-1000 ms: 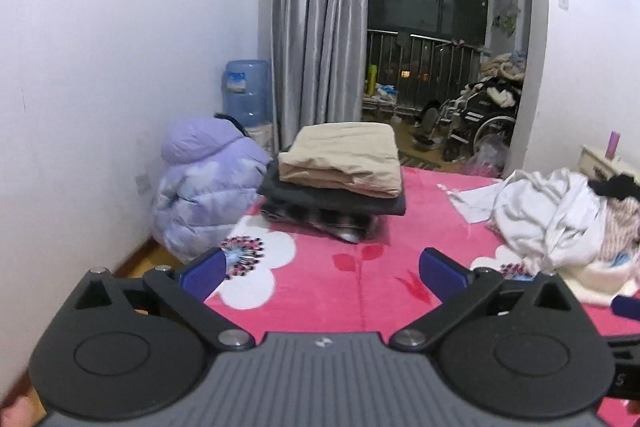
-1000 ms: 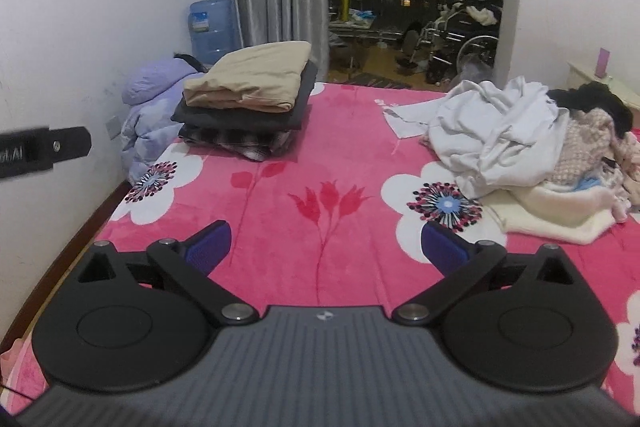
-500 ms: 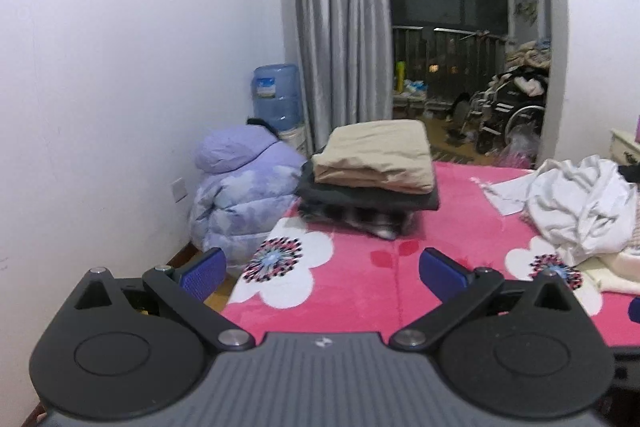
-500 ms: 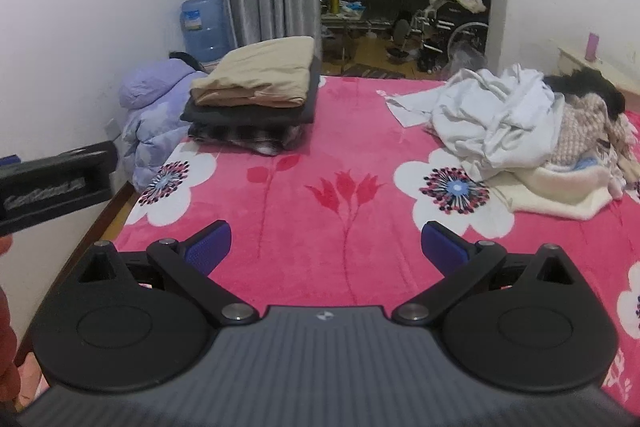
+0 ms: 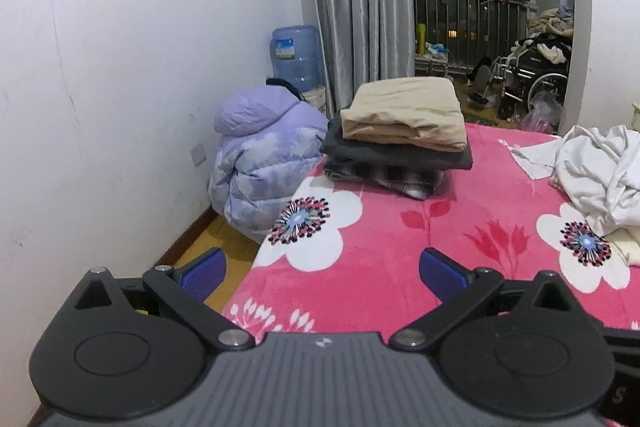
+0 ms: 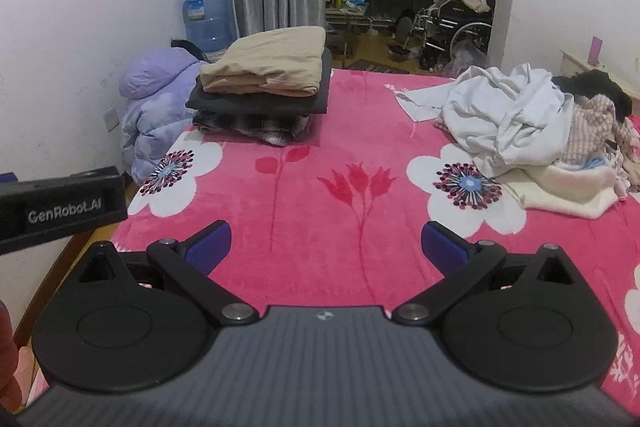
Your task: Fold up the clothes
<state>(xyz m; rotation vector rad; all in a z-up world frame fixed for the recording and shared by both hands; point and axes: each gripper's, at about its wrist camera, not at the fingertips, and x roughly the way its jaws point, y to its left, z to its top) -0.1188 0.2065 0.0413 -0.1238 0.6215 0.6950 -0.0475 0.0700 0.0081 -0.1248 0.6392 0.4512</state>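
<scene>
A stack of folded clothes [image 5: 404,131], beige on top of dark grey and plaid, sits at the far left of the pink flowered blanket [image 5: 392,243]; it also shows in the right wrist view [image 6: 264,91]. A heap of unfolded clothes [image 6: 528,123], white on top, lies at the right; its edge shows in the left wrist view [image 5: 600,171]. My left gripper [image 5: 322,269] is open and empty above the bed's near left edge. My right gripper [image 6: 326,243] is open and empty above the near middle of the blanket. The left gripper's body [image 6: 60,207] shows at the right view's left edge.
A lilac puffer jacket [image 5: 260,163] lies on the floor against the white wall beside the bed. A blue water jug [image 5: 296,55] stands behind it by the grey curtain [image 5: 360,7]. A wheelchair [image 6: 460,23] with clutter stands on the balcony beyond.
Both grippers have drawn back toward the near edge of the bed, the left one shifting left over the bed's side. Both stay open and empty.
</scene>
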